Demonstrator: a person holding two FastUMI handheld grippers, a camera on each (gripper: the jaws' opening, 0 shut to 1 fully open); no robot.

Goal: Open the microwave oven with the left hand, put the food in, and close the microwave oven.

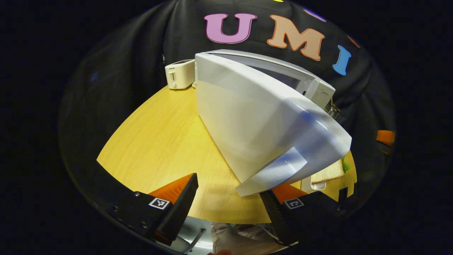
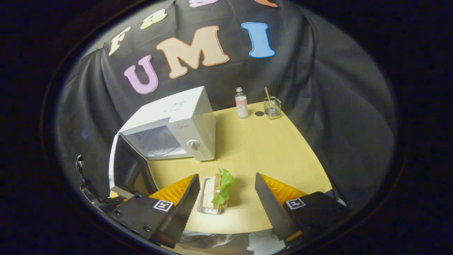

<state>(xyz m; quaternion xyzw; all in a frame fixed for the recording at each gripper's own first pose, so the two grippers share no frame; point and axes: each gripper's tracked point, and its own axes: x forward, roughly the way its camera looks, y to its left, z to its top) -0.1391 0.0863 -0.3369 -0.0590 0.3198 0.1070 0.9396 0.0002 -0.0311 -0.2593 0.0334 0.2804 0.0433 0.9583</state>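
Round pale-wood table: carries all items. White box-shaped microwave oven: at the table's rear left in the right gripper view, cavity exposed. White microwave door with dark inner window: swung well out, its free edge just beside the left gripper, whose jaws stand wide and hold nothing. Right gripper: jaws wide, empty, hovering with the food between its fingers but apart from them. Cream toaster: behind the door, at the table's far edge. Food, a bread sandwich with green lettuce on a small white tray: on the table in front of the oven. Clear plastic bottle and glass cup with stick: far edge. Step judged in hand: opening done or nearly so; next, the right gripper should close on the tray and carry it level into the cavity.
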